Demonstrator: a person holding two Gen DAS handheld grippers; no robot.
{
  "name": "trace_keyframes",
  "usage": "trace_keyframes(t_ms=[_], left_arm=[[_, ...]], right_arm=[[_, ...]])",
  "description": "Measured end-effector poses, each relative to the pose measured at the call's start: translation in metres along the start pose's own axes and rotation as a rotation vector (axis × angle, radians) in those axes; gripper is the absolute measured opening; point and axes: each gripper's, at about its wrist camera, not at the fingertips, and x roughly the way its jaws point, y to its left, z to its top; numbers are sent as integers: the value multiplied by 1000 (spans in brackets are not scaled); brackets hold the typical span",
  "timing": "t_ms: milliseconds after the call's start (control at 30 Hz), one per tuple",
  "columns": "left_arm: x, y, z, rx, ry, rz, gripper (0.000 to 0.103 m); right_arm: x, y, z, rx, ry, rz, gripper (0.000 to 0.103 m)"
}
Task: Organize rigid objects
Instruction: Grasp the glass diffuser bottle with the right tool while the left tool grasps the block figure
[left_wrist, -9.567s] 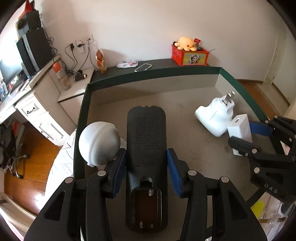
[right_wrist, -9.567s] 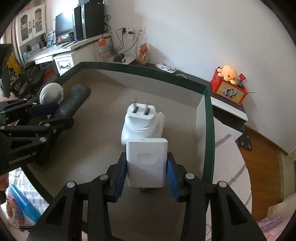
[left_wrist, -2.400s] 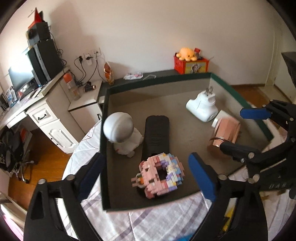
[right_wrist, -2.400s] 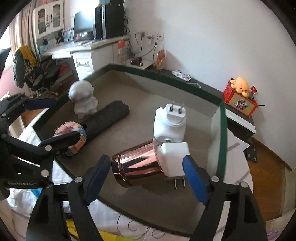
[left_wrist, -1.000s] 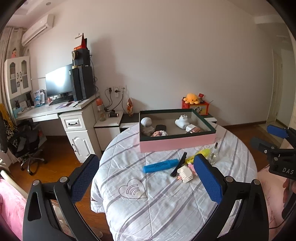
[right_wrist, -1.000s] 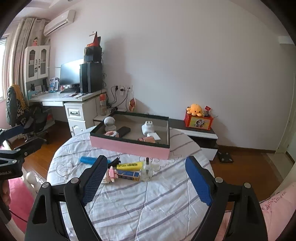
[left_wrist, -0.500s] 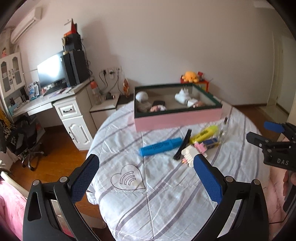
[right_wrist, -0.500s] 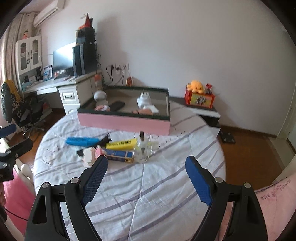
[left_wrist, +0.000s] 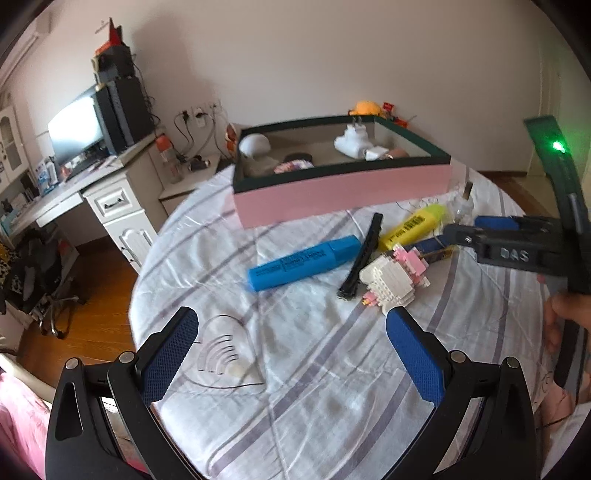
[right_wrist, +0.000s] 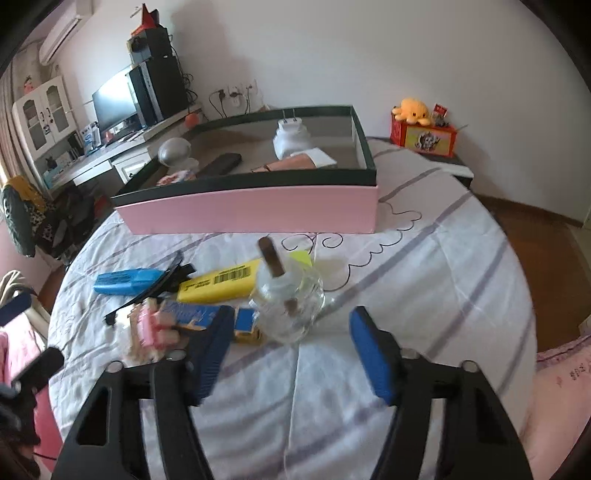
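Clutter waiting to be sorted sits in a tight bunch on the striped cloth (right_wrist: 424, 280), just in front of the pink box (right_wrist: 251, 212). Reading it from the left in the right wrist view: a blue marker (right_wrist: 127, 280), a black clip (right_wrist: 155, 286) lying across its end, a pink-and-white brick model (right_wrist: 151, 326), a yellow marker (right_wrist: 219, 284), a small blue carton (right_wrist: 195, 315) and a glass bottle (right_wrist: 290, 306) with a brown stopper. Packed this close, each piece will likely need a pick that does not nudge its neighbours.

Inside the box lie 5 things already stowed: a white round-headed figure (right_wrist: 173, 151), a black remote (right_wrist: 221, 162), a brick ring, a copper cup and a white plug (right_wrist: 291, 138). Judging by that, roughly half the job is done.

In its own camera the left gripper (left_wrist: 291, 345) hangs over bare cloth short of the blue marker, tongs wide apart and empty, probably lining up on that marker or the model.

Further right, the right gripper (right_wrist: 291, 334) points down at the bottle, its tongs closing but not yet touching the glass, which stands just ahead of the pads. Upright and smooth, the bottle could tip or slip if pinched off-centre.
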Motion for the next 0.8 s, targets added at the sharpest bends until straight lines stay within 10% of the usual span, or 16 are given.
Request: trace_keyframes(t_ms=[200, 633, 800], left_arm=[[15, -16, 4, 3, 30, -62, 103], [62, -37, 15, -156, 121, -106, 102], [63, -36, 14, -156, 94, -119, 76]], right_arm=[[10, -4, 8, -17, 4, 52, 44], [-16, -31, -12, -64, 2, -37, 44], [-8, -34, -16, -72, 24, -40, 44]])
